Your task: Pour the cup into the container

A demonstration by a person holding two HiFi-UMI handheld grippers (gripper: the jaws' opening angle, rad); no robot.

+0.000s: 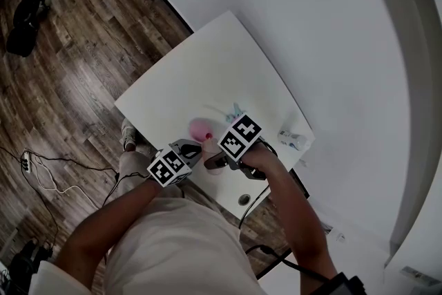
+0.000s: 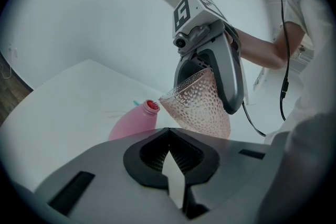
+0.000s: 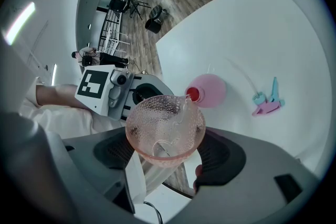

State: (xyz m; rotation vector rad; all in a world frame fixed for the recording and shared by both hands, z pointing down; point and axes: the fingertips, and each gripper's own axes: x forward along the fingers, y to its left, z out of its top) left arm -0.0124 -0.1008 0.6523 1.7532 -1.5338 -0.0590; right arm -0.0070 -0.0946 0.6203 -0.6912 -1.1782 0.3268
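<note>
— What's the right tool (image 3: pixel 169 170) doing?
— It is clenched on a pink dimpled cup (image 3: pixel 165 123), one jaw on each side of the lower part. The cup is tipped forward, with its open mouth facing the camera that rides on that tool.

— And where does the cup's lip end up?
— Right at the red mouth of a pink bottle (image 3: pixel 210 89), touching it or just beside it. I can't tell whether anything is running across.

— What about the left tool (image 2: pixel 169 165)?
— Its jaws are pressed together at the tips with nothing between them. It hangs just beside the bottle and the cup, on the person's side of them.

— Where's the bottle?
— On the white worktop (image 1: pixel 207 72), near the edge closest to the person, with both tools crowded over it.

— Anything else on there?
— A small pink and teal clip (image 3: pixel 268 99) lies on the worktop beyond the bottle, apart from it. Dark wooden floor (image 1: pixel 62 59) shows past the worktop's left edge.
</note>
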